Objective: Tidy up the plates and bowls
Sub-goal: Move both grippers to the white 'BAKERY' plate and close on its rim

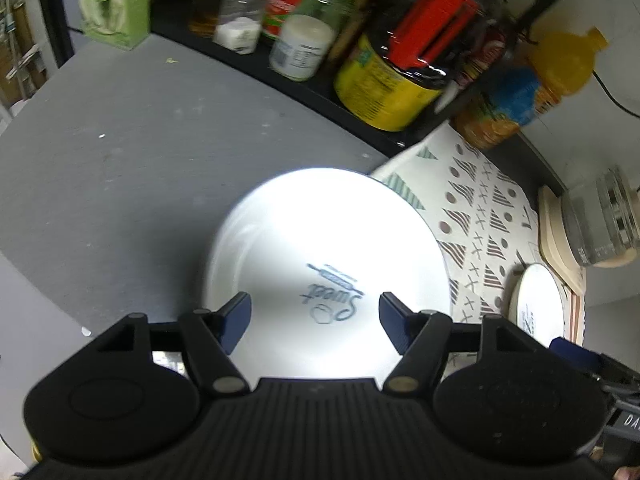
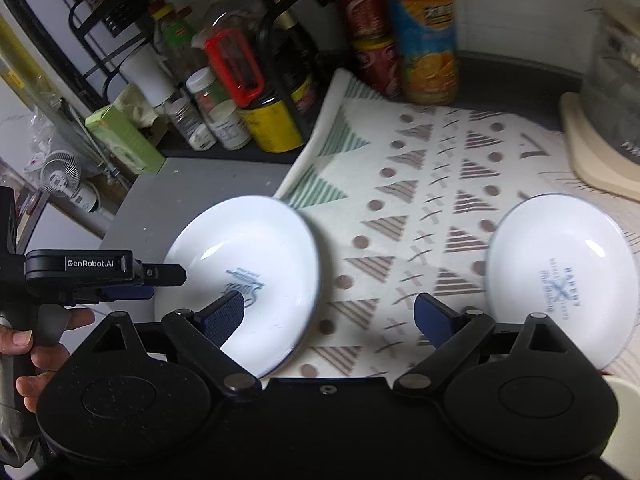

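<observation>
Both your tongs are wide open and hold nothing — your left gripper looks ready to pick up the Sweet plate, so close on its rim and bring it to the other plate — your right gripper waits over the cloth.

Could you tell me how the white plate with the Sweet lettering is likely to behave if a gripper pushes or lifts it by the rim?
The Sweet plate looks glazed and glossy, so fingers may slip. It seems rigid ceramic, likely chipping if dropped. Straddling the patterned mat edge and the grey counter, it might rock when pushed.
</observation>
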The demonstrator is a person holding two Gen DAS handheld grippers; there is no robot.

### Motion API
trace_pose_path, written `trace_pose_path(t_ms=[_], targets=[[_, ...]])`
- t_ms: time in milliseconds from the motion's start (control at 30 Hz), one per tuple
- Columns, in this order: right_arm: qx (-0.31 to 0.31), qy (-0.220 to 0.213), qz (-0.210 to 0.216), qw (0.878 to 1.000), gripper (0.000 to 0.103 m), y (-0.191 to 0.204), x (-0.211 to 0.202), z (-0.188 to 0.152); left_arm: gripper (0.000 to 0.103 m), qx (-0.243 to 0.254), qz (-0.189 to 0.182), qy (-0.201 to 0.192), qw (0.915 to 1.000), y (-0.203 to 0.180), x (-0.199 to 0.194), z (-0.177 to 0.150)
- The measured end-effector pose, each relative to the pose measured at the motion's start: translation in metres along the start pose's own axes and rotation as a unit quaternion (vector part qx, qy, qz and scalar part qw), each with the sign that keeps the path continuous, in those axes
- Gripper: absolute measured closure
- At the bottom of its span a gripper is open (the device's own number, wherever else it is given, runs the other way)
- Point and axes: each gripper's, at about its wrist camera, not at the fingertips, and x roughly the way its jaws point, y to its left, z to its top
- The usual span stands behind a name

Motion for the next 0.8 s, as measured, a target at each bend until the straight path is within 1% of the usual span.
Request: trace_pose_path(t_ms=[233, 333, 633, 800], targets=[[0.027, -0.019, -0.013, 0.999, 0.011, -0.028, -0.015, 0.001, 0.034, 0.025, -0.012, 0.009, 0.9996, -0.034, 0.010, 0.004], [0.036, -0.026, -0.028, 0.999, 0.010, -0.039, -0.021, -0.001, 0.034, 0.041, -0.019, 0.014, 0.9989, -0.050, 0.013, 0.003], [0.076, -0.048, -0.049, 0.995, 0.010, -0.076, -0.035, -0.006, 0.034, 0.078, -0.027, 0.037, 0.9959, -0.099, 0.038, -0.002], [0.096, -0.048, -0.065, 0.992, 0.010, -0.099, -0.038, -0.008, 0.034, 0.090, -0.035, 0.047, 0.9942, -0.121, 0.053, -0.006]])
